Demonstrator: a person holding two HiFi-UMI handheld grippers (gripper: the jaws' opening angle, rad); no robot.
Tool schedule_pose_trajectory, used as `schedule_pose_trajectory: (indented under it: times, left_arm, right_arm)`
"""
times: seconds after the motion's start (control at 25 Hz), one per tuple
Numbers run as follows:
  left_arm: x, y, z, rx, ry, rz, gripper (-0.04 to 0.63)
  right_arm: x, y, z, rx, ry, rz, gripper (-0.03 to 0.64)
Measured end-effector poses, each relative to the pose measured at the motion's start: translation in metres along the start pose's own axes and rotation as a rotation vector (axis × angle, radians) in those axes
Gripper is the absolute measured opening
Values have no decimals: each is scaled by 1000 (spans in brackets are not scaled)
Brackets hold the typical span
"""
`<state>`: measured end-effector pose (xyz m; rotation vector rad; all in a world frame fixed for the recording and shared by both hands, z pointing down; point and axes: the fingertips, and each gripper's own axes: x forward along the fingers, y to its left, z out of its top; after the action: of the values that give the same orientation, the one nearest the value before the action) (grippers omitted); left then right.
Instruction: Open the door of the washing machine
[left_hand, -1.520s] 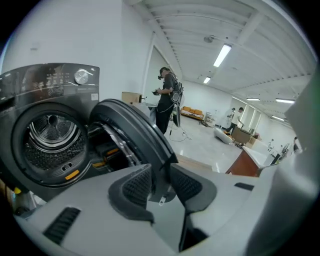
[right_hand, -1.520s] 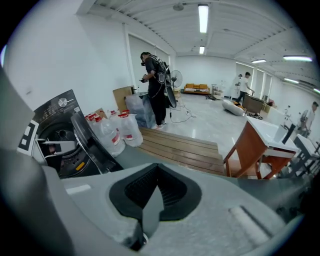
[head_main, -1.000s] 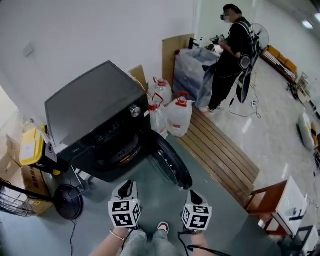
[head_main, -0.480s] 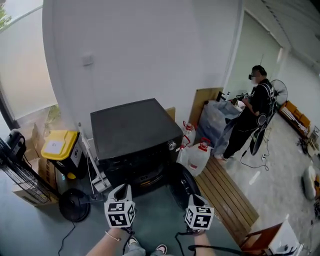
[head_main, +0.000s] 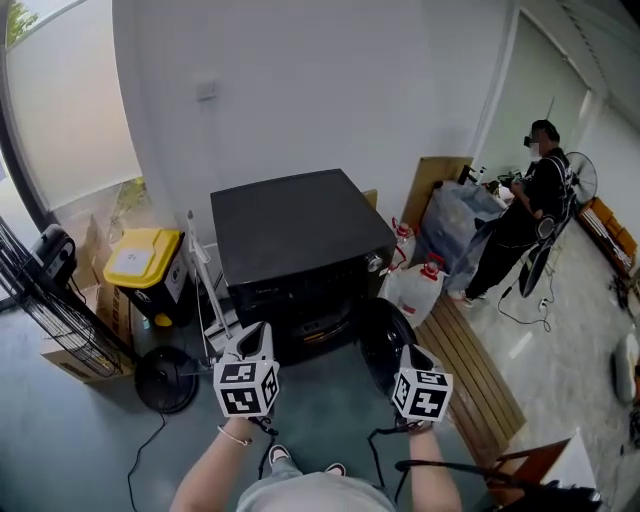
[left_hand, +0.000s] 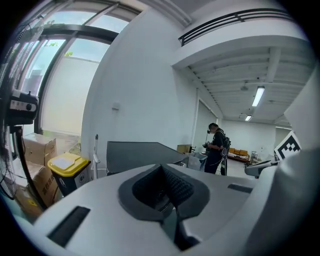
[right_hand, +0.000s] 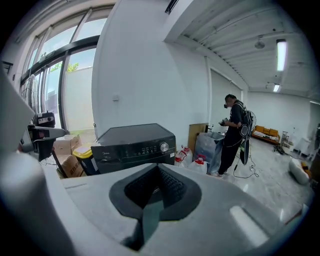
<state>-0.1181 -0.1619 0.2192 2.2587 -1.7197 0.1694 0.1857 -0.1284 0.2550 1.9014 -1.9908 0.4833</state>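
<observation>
1. The washing machine (head_main: 300, 235) is a heavy, rigid box that I judge will not shift under a pull on its door. It stands on the floor against the white wall, at 12 o'clock from your two tools. It is black with a flat matte top. In the right tool's view a dark control strip runs across its front.

2. The door (head_main: 384, 340) is the part to handle. Judge it stiff and fairly weighty, swinging on a fixed arc about its hinge, with a smooth rim that a pinch could slip on. It already hangs wide open at 4 o'clock of the machine's top and 11 o'clock from your right tool. That leaves the drum mouth (head_main: 312, 322) uncovered, so the task looks done. It is round and dark with a thick glossy rim. If you must move it, take the free edge of the rim, farthest from the hinge. No view shows a handle or latch.

3. Your left tool (head_main: 258, 340) is pressed together. Its jaws have just been closing, and nothing sits between them. Your right tool (head_main: 416, 358) is also pressed together and empty. Both hang well short of the machine.

4. The silver knob (right_hand: 163, 147) sits at 3 o'clock on the control strip. Leave it alone.
</observation>
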Motion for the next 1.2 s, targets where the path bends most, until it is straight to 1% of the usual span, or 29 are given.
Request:
schedule_pose_trajectory:
  times: [0.12, 0.36, 0.64, 1.2]
  left_arm:
    - [1, 7, 3, -11, -7, 7, 5]
    - [4, 14, 6, -1, -9, 14, 6]
    - [6, 13, 3, 8, -2, 10, 5]
    - [8, 16, 0, -11, 10, 15, 5]
  right_arm:
    - [2, 3, 6, -6, -7, 0, 5]
    - [2, 7, 16, -22, -21, -5, 5]
    - [-2, 9, 17, -4, -34, 6, 5]
    - [2, 9, 21, 13, -36, 16, 5]
